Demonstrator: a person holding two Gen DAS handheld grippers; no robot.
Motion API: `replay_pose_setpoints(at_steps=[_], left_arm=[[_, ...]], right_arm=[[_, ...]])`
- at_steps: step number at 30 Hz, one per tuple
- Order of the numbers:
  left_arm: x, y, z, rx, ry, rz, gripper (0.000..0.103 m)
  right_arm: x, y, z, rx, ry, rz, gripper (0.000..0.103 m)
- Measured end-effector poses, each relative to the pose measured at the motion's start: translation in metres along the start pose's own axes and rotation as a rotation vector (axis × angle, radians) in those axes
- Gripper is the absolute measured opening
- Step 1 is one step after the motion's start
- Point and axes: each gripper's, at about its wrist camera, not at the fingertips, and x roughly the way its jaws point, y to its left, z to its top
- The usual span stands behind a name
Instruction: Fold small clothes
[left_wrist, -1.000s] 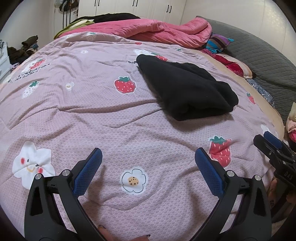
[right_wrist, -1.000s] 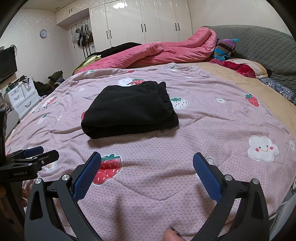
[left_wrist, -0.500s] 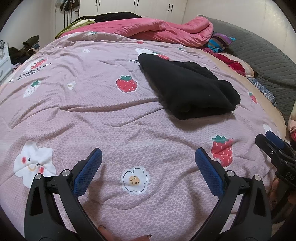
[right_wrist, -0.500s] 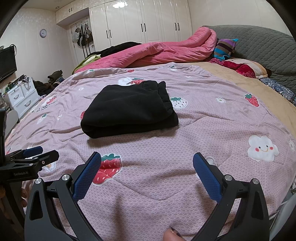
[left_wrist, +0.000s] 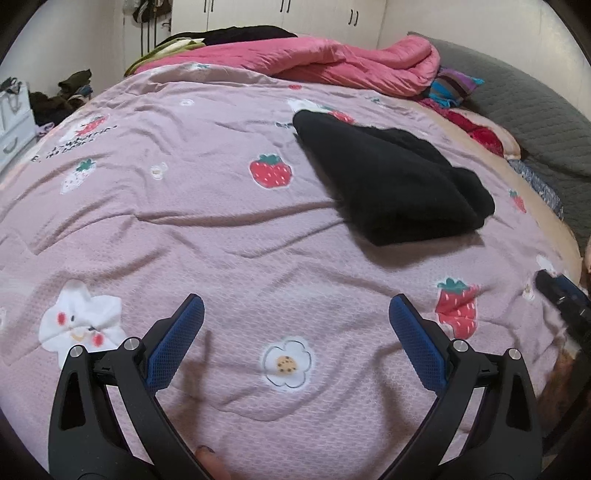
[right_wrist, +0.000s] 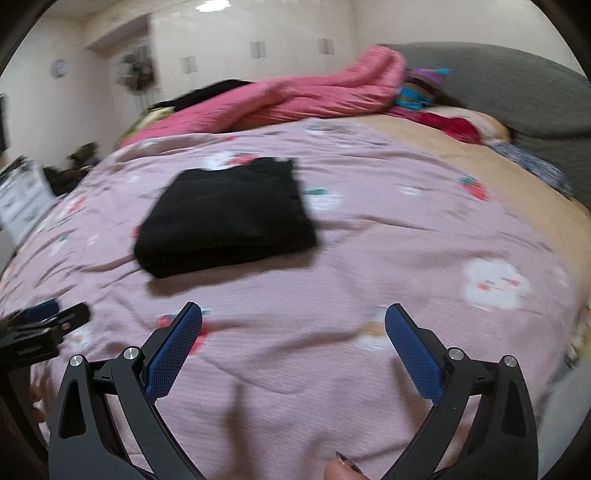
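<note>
A: What do you have in front of you, biggest thing first?

B: You are over the bed, covered by a mauve quilted bedspread printed with strawberries, flowers and clouds (left_wrist: 207, 206). At its far end lies a bunched pink duvet (left_wrist: 332, 62), with a grey quilted headboard (left_wrist: 517, 110) curving along the right side. White wardrobe doors (right_wrist: 258, 55) stand behind; the right wrist view is blurred, so you get little detail there.

A: And the piece you are working on?

B: The folded black fleece garment (left_wrist: 391, 184) lies flat on the bedspread, a thick rectangle with its folded edge towards you. From your left wrist camera it sits ahead and to the right; from your right wrist camera (right_wrist: 225, 218) it sits ahead and to the left. It is well apart from both tools, and nothing touches it.

A: How do your tools stand?

B: Your left gripper (left_wrist: 295, 317) has its blue-padded fingers (left_wrist: 173, 350) spread wide, with nothing between them, above a white flower print with a cookie centre (left_wrist: 286, 363). Your right gripper (right_wrist: 293, 325) is spread just as wide and likewise holds nothing. Each shows at the edge of the other's view, near the front edge of the bed.

A: Anything smaller?

B: A round wall clock (right_wrist: 59, 68), far left.
</note>
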Motion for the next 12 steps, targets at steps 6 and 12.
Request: replay_pose_setpoints(at_steps=[6, 12], left_arm=[[-0.003, 0.081, 0.028, -0.141, 0.061, 0.089, 0.094], [-0.026, 0.257, 0.059, -0.350, 0.044, 0.466, 0.094]], right_arm=[[-0.054, -0.143, -0.006, 0.387, -0.048, -0.236, 0.099], [-0.080, -0.315, -0.079, 0.561, 0.124, -0.825, 0.099]])
